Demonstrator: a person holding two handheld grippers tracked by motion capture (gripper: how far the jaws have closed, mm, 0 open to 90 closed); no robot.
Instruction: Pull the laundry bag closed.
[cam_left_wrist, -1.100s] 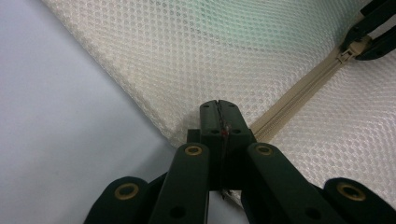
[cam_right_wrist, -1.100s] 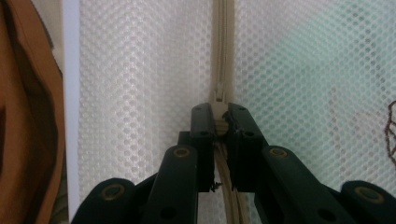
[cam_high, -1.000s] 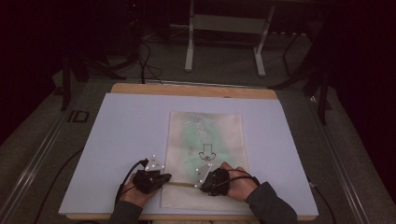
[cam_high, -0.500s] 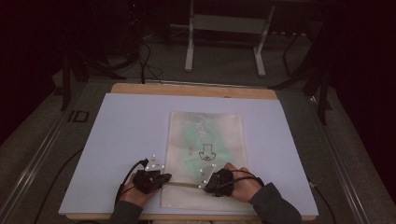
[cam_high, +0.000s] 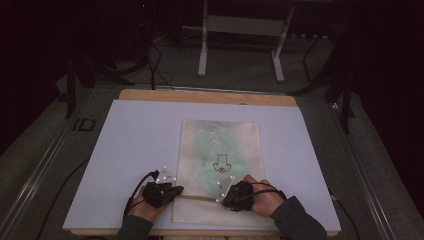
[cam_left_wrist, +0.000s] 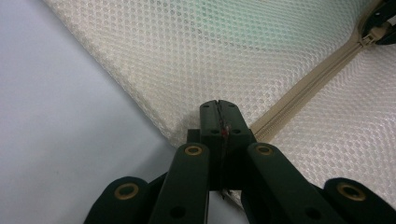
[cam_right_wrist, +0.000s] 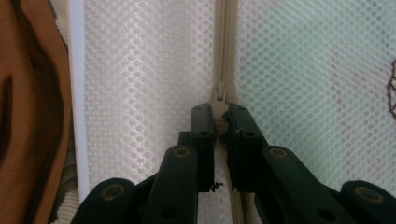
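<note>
Lying flat on the pale lavender surface (cam_high: 135, 150), a cream mesh zip pouch (cam_high: 220, 145) with something pale green folded inside and a small black arrow mark on its face — placed just right of centre, its near end toward 6 o'clock by the wooden edge. Crossing that near end, a beige zipper (cam_left_wrist: 299, 93) from about 9 to 3 o'clock.

Left tongs (cam_high: 172, 190) at the pouch's 9 o'clock edge, jaws pressed together on the mesh corner where the zipper tape ends, seen in the left gripper view (cam_left_wrist: 219, 109). Right tongs (cam_high: 225, 197) further along the zipper toward 3 o'clock; in the right gripper view (cam_right_wrist: 219, 114) jaws narrowed onto the small zipper pull (cam_right_wrist: 219, 95), a sliver of gap between the tips, apparently pinching it.

Probably light and limp: open-weave mesh, no stiffness, likely to bunch and slide on the smooth surface rather than resist. Best taken at the reinforced zipper tape or a seam corner — not the bare mesh, which could snag or stretch. Pull tab small and slippery; needs a firm, square pinch. Anchoring the opposite end seems necessary for any zipper travel.
</note>
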